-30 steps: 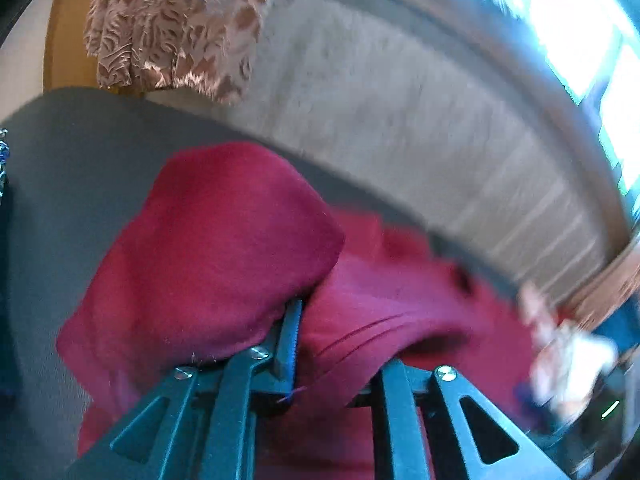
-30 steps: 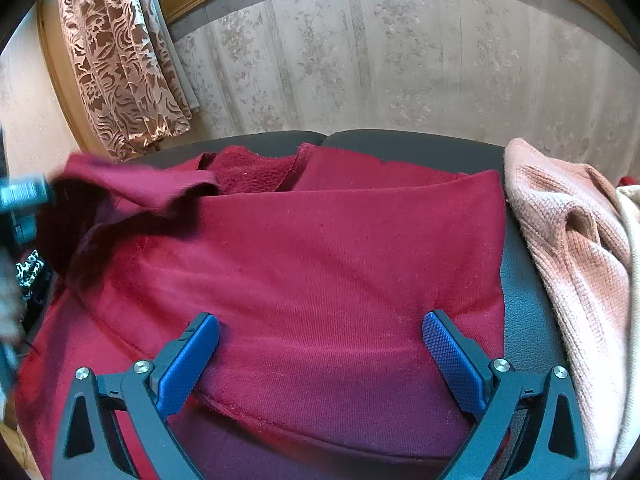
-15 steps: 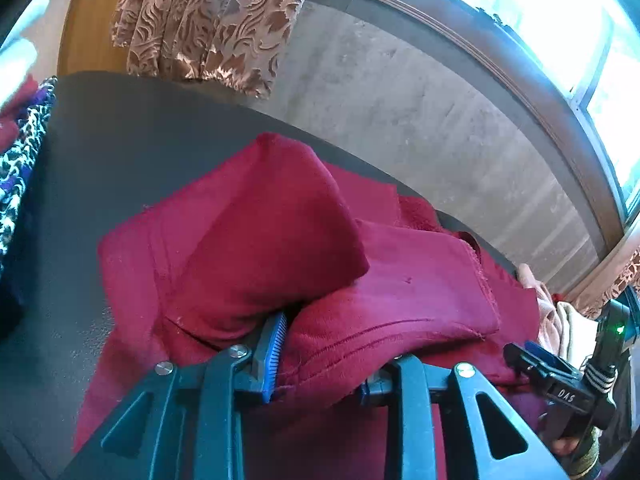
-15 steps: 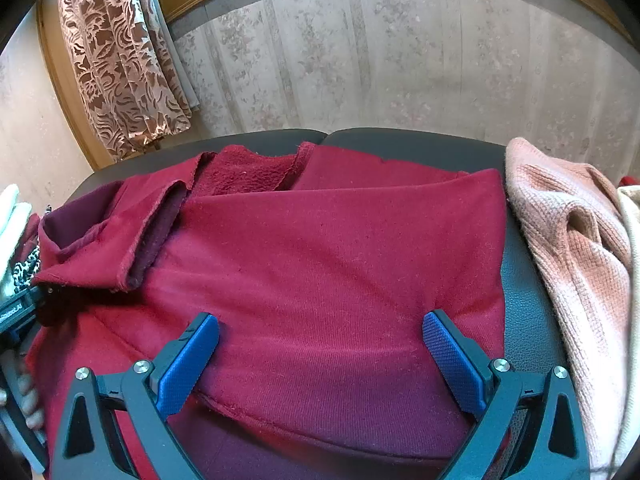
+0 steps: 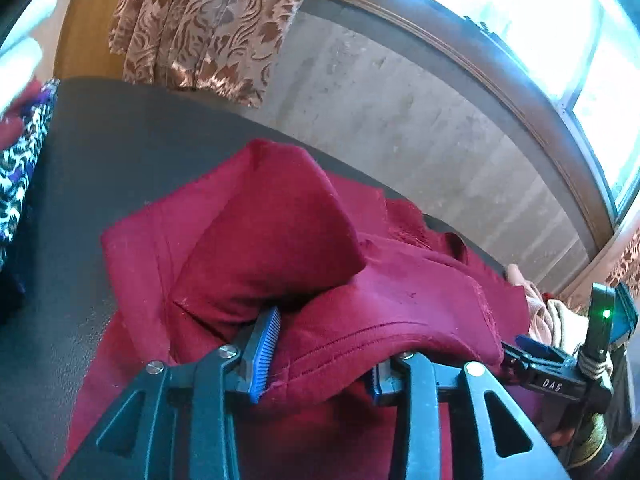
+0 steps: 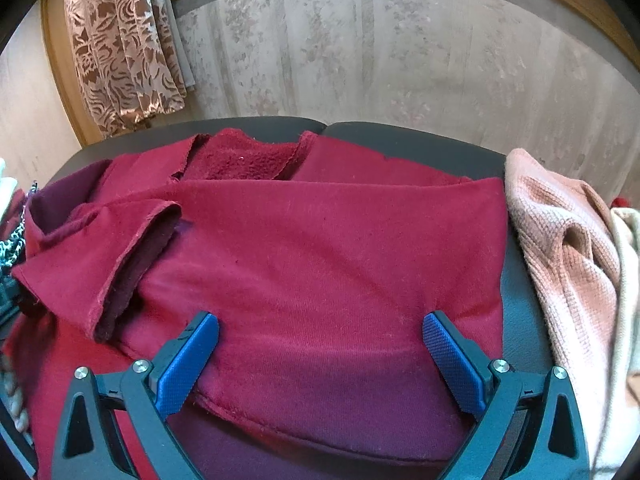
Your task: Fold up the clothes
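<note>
A dark red sweatshirt lies spread on the dark grey table. Its left sleeve is folded across the body, cuff toward the front. My left gripper has the sleeve's hem between its blue pads, the jaws a little apart around the cloth. My right gripper is wide open, hovering over the front part of the sweatshirt, holding nothing. It also shows in the left wrist view at the right edge.
A pink knit garment and a cream one lie piled at the table's right. A leopard-print cloth lies at the left edge. A patterned curtain hangs before the wall behind.
My left gripper has carried the sleeve across and down onto the sweatshirt's body, and its jaws have loosened slightly. My right gripper has stayed still and open.
</note>
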Demonstrator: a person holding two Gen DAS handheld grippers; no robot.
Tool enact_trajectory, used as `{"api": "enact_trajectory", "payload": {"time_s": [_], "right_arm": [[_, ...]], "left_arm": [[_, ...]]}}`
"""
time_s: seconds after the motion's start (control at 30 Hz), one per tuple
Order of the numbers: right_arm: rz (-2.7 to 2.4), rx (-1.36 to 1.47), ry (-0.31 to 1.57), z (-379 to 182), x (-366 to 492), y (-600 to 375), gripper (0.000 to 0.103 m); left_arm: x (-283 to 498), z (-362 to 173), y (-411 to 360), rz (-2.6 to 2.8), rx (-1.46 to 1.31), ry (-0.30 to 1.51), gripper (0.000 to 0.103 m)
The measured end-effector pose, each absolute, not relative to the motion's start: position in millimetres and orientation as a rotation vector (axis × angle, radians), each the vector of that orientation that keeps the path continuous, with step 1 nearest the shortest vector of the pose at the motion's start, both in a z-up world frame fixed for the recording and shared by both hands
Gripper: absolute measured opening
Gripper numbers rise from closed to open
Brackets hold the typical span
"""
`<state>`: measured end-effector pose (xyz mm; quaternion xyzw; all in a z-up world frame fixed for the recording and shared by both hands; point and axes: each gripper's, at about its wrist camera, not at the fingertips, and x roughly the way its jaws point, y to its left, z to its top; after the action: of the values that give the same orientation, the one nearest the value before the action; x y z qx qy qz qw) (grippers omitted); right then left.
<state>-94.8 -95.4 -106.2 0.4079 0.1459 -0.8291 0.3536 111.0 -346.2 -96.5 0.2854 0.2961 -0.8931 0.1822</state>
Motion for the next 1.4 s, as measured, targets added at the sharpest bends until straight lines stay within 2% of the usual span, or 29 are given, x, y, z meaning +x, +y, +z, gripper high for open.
{"api": "enact_trajectory", "payload": {"time_s": [0.07, 0.23, 0.3, 0.43, 0.6, 0.63, 0.67, 0.7, 0.73, 0.77, 0.87, 1.03, 1.17, 1.4], "right_arm": [[-2.152, 1.071, 0.361, -99, -93, -94, 0.100], [-2.034, 1.042, -0.059, -58, -88, -81, 0.099], [-1.935, 1.057, -0.151, -53, -86, -90, 0.099], [-1.843, 1.106, -0.128, -62, -77, -123, 0.084], [-1.831, 1.163, -0.042, -85, -72, -155, 0.073], [-1.831, 1.177, -0.029, -89, -71, -158, 0.061], [-1.832, 1.192, -0.015, -92, -69, -161, 0.042], [-1.830, 1.201, -0.005, -94, -69, -162, 0.035], [-1.824, 1.204, 0.008, -94, -68, -163, 0.020], [-1.816, 1.206, 0.022, -93, -68, -165, 0.014], [-1.812, 1.160, 0.131, -78, -58, -174, 0.011], [-1.864, 1.041, 0.306, -43, -49, -189, 0.009], [-1.919, 1.008, 0.259, -19, -63, -178, 0.009], [-1.987, 0.956, 0.250, 14, -74, -163, 0.009]], "left_arm": [[113, -95, -344, -2.528, 0.793, 0.828, 0.036], [113, -97, -343, -2.532, 0.792, 0.829, 0.037], [111, -97, -345, -2.533, 0.789, 0.834, 0.037], [114, -98, -348, -2.533, 0.770, 0.875, 0.037], [119, -98, -350, -2.541, 0.734, 0.903, 0.038], [121, -97, -351, -2.543, 0.722, 0.912, 0.038], [126, -96, -353, -2.542, 0.701, 0.932, 0.038], [131, -94, -354, -2.540, 0.681, 0.952, 0.038], [138, -94, -356, -2.537, 0.661, 0.971, 0.038], [144, -93, -355, -2.540, 0.653, 0.974, 0.038], [162, -90, -352, -2.547, 0.631, 0.986, 0.038], [183, -86, -347, -2.570, 0.614, 0.970, 0.043], [179, -89, -340, -2.624, 0.689, 0.926, 0.045], [156, -111, -364, -2.568, 0.835, 1.146, 0.045]]}}
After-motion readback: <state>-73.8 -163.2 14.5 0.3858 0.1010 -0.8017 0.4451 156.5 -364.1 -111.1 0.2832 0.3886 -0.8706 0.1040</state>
